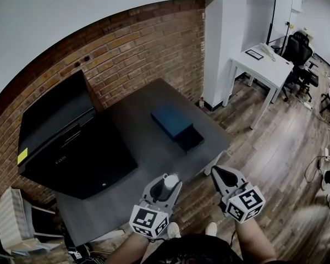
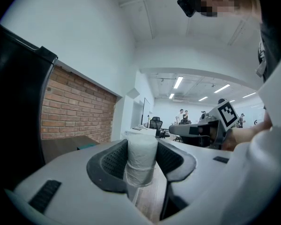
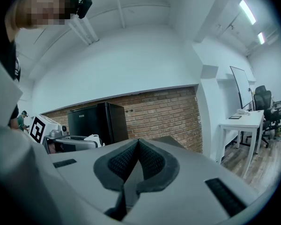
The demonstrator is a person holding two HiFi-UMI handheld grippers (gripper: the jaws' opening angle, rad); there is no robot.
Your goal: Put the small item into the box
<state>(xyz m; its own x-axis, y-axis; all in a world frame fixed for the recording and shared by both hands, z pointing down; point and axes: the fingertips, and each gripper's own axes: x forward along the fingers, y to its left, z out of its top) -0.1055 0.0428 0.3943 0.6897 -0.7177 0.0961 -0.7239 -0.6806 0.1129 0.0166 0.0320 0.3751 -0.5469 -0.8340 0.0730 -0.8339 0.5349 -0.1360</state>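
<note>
- Small white roll (image 2: 141, 158) stands upright, clamped between the left gripper (image 1: 165, 186) fingers, in the air by the tabletop (image 1: 133, 147) near edge
- Blue box (image 1: 172, 121) lies towards the far right corner
- Right gripper (image 1: 220, 175) fingers pressed together, empty
- Black cabinet (image 1: 71, 147) lettering too small to read

L hand-held gripper (image 2: 141, 162) clamped on white roll (image 2: 141, 159); R hand-held gripper (image 2: 210, 128) beyond.

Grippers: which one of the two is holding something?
The left gripper, at the head view's left: its jaws grip a small white roll. The right gripper has jaws shut together with nothing between them.
</note>
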